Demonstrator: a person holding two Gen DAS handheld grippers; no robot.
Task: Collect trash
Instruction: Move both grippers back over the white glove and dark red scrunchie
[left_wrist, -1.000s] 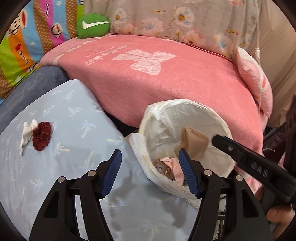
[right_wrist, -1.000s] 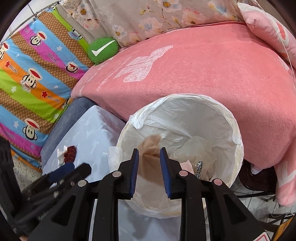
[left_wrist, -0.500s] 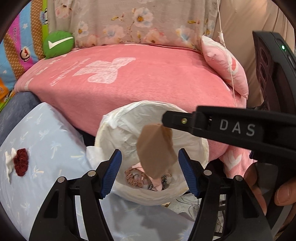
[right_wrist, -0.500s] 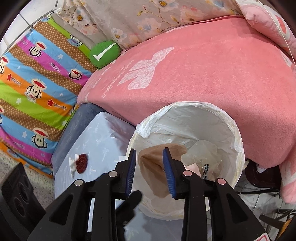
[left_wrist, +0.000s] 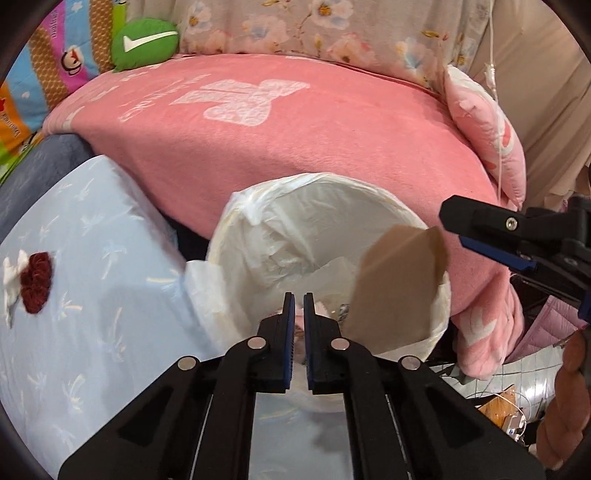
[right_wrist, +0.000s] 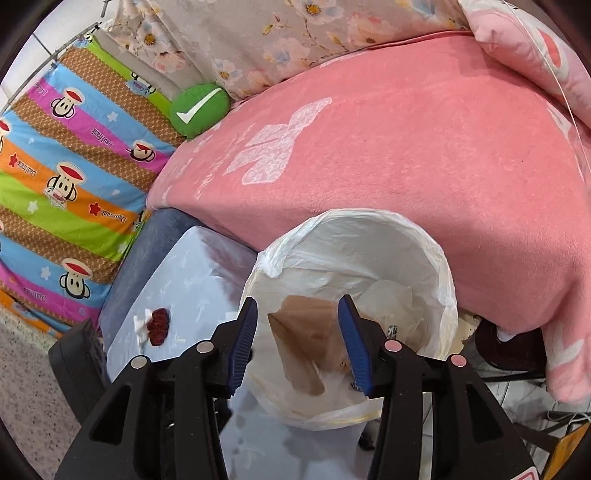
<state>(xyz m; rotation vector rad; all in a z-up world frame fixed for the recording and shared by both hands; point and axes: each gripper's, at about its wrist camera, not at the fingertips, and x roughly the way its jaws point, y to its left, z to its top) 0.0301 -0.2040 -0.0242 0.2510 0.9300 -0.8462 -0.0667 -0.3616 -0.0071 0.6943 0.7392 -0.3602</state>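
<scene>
A white-lined trash bin (left_wrist: 314, 182) (right_wrist: 369, 218) stands between the blue-covered table and the pink bed, with scraps inside. A brown paper piece (left_wrist: 397, 288) (right_wrist: 306, 343) hangs loose in the air over the bin's mouth. My right gripper (right_wrist: 299, 301) is above it with its jaws opening; the paper lies between them but the pads do not press it. One right finger (left_wrist: 480, 219) shows in the left wrist view. My left gripper (left_wrist: 298, 295) is shut on nothing, pointing down at the bin's near rim. A dark red crumpled thing (left_wrist: 36, 282) (right_wrist: 159, 326) with white tissue (left_wrist: 13, 273) lies on the table.
The table's light-blue cloth (left_wrist: 92, 332) runs left of the bin. A pink blanket (left_wrist: 295, 129) covers the bed behind, with a green cushion (left_wrist: 144, 42) and a pink pillow (left_wrist: 487, 129). A person's hand (left_wrist: 565, 398) is at the lower right.
My left jaws have closed from wide apart to shut. My right jaws have spread and let go of the brown paper, which now drops toward the bin.
</scene>
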